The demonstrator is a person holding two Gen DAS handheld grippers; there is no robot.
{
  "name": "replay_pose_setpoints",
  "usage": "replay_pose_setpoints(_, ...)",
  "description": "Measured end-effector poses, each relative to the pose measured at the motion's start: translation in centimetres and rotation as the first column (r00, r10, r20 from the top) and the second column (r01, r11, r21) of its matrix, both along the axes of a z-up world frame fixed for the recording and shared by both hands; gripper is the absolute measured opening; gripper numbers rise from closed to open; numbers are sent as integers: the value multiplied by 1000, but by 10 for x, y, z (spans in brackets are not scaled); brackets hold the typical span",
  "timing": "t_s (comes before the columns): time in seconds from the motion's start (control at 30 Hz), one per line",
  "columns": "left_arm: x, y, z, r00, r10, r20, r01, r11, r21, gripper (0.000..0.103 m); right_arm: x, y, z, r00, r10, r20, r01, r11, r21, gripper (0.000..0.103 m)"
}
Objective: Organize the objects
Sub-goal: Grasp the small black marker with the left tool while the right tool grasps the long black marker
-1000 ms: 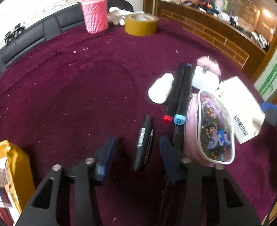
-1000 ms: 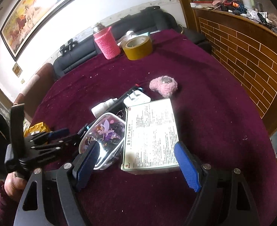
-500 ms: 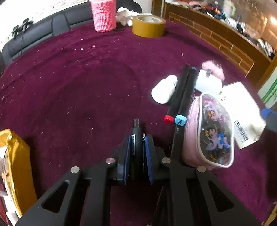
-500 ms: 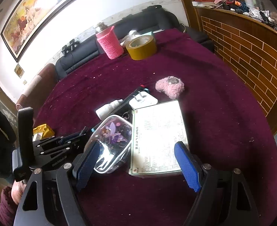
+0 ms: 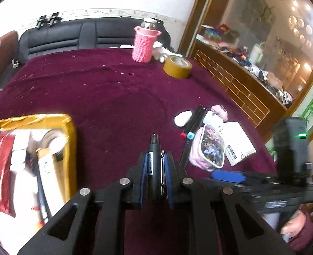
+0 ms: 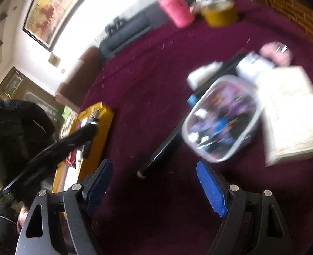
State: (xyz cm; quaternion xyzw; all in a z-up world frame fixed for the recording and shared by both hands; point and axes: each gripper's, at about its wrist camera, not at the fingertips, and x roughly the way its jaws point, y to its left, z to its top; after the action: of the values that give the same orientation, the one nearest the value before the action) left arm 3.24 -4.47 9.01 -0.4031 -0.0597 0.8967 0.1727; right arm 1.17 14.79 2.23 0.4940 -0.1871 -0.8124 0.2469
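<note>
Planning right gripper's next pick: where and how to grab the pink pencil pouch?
Probably from above, across the pink pencil pouch at mid-length, narrow way. It lies flat, clear face up, markers along one long side, white box along the other. The open right gripper looks wide enough.

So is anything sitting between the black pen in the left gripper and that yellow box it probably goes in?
Nothing visible does. The left gripper is shut on the black pen, and only bare maroon tablecloth lies between it and the open yellow box. The markers and pink pouch lie on the other side.
</note>
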Motion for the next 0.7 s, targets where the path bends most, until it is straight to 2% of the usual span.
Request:
replay_pose_setpoints(0.2,25,-38,2,999,53,-12,-53,999,12,15,-14,-34,-10,999,-45,-4,45,993,112,85)
replay_pose_setpoints(0.4,43,-74,-2,994,113,-4,-113,992,56,15,-25,-60,-14,992,-113,-64,126,954,271,83)
replay_pose_setpoints(0.47,47,-82,-5,992,128,0,-128,990,64,15,-29,-66,-14,985,-140,-103,167,931,325,69)
replay_pose_setpoints(0.5,50,-86,-6,991,135,1,-135,988,69,15,-31,-70,-14,979,-154,-137,195,906,377,50)
replay_pose_setpoints(0.53,53,-90,-6,990,141,3,-141,987,74,15,-33,-70,-14,976,-155,-152,204,896,395,37)
replay_pose_setpoints(0.57,56,-94,-7,989,149,3,-149,986,77,15,-33,-70,-13,975,-152,-164,208,887,411,31)
replay_pose_setpoints(0.6,59,-98,-7,987,159,1,-158,984,80,15,-32,-69,-12,974,-144,-174,207,882,423,21)
replay_pose_setpoints(0.63,62,-102,-7,986,167,-1,-166,982,85,15,-31,-67,-12,975,-140,-175,202,884,421,16)
replay_pose_setpoints(0.7,69,-114,-7,982,189,1,-188,977,101,15,-28,-58,-11,979,-137,-153,186,908,375,16)
